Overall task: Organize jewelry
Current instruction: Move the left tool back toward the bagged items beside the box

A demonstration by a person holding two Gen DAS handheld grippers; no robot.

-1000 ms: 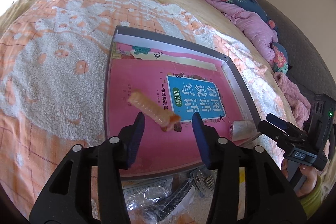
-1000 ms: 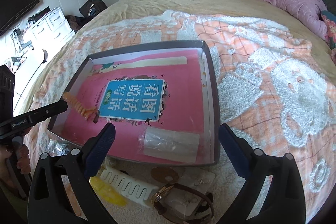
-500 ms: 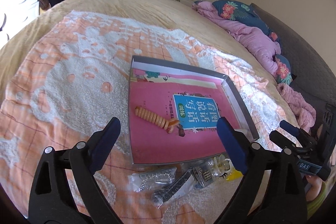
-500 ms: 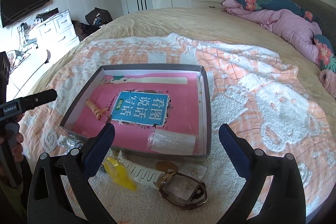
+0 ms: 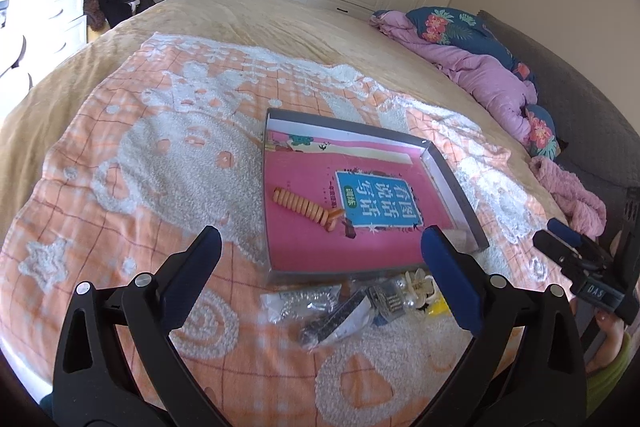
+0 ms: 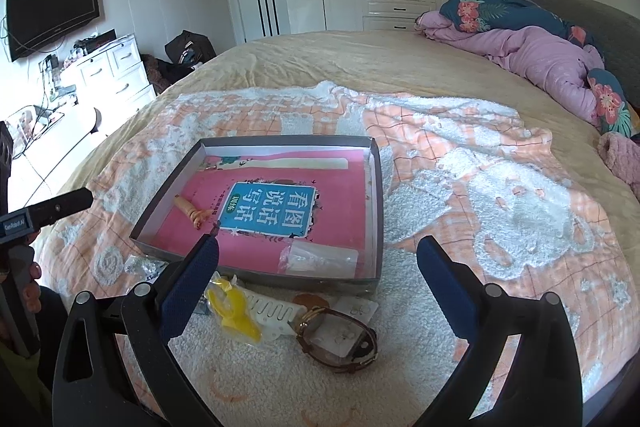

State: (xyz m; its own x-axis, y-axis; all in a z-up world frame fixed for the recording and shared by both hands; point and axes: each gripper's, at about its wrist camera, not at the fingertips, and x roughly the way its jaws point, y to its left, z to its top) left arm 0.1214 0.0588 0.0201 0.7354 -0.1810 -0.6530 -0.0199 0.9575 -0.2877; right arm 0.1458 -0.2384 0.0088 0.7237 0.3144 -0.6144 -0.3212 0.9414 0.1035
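Observation:
A grey shallow box (image 5: 456, 187) (image 6: 376, 195) lies on the blanket, lined with a pink book. An orange bead bracelet (image 5: 306, 209) (image 6: 192, 211) rests on the book near the box's left side. A clear plastic bag (image 6: 320, 257) lies in the box's near right corner. In front of the box sits loose jewelry: bagged silver pieces (image 5: 320, 303), a yellow clip (image 6: 234, 313), a white strip (image 6: 276, 309) and a brown bracelet (image 6: 340, 337). My left gripper (image 5: 318, 279) hangs open above that pile, holding nothing. My right gripper (image 6: 316, 285) is open too, over the pile.
The orange and white blanket (image 5: 140, 155) covers a tan bed. A purple quilt and floral pillows (image 6: 552, 63) lie at the far right. White drawers (image 6: 108, 67) and a wall television (image 6: 52, 9) stand to the left.
My left gripper opened, let the orange bracelet drop into the box, and pulled back and up. My right gripper also drew back from the box, staying open.

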